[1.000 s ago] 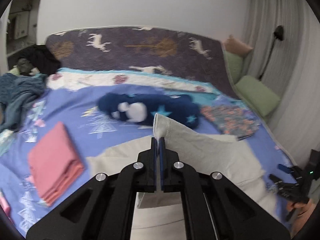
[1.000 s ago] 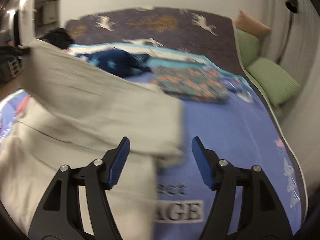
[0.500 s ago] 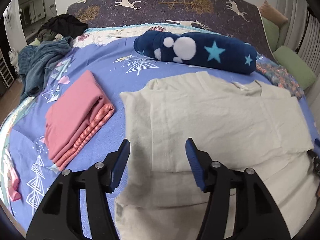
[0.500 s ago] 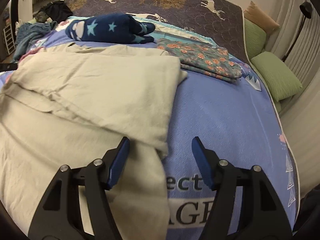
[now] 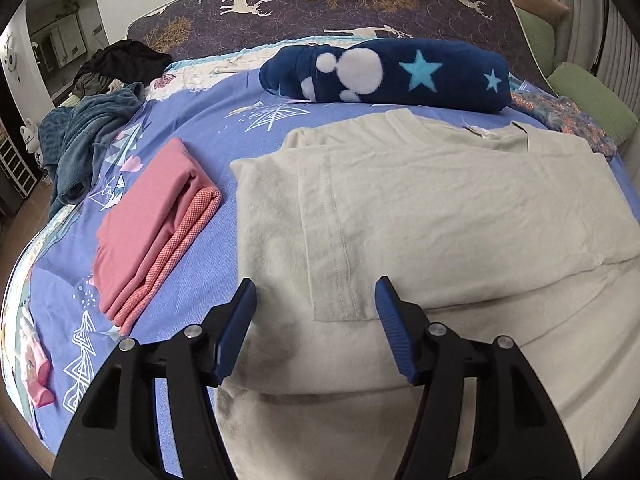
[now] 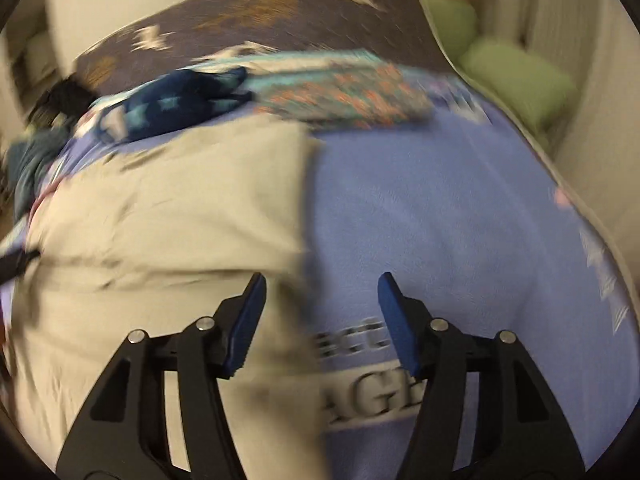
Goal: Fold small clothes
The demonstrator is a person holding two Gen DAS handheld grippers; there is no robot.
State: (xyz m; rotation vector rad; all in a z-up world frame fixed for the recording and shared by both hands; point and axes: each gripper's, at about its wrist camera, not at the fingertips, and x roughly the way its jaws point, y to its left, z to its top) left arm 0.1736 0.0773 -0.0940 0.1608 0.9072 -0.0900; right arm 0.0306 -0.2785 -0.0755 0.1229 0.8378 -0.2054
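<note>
The beige T-shirt (image 5: pixel 440 208) lies flat on the bed (image 5: pixel 208 132), one side with its sleeve folded in over the body, so a stitched hem runs down towards me. Its neckline faces the far end of the bed. In my right wrist view the same shirt (image 6: pixel 168 220) fills the left half, and its right edge lies on bare blue blanket with pale printed lettering (image 6: pixel 376 396); that view is smeared with motion blur.

My left gripper (image 5: pixel 314 304) hangs over the near part of the shirt. Its jaws are opening, and the blue pads (image 5: pixel 236 320) stand clear of the cloth on either side of the folded hem, gripping nothing. My right gripper (image 6: pixel 320 300) hovers over the shirt's right edge. Its jaws are closing, with the shirt's edge lying below the gap between them, but the pads do not press on anything that I can make out.

Just left of the shirt sits a folded pink garment (image 5: pixel 148 232), apart from it. Beyond the neckline lies a rolled navy blanket (image 5: pixel 384 72) with stars and white dots, and beside that, to the right, a folded floral cloth (image 5: pixel 560 116). A heap of teal and dark clothes (image 5: pixel 88 128) sits at the bed's far left corner. Green cushions (image 5: pixel 592 104) rest at the right.
</note>
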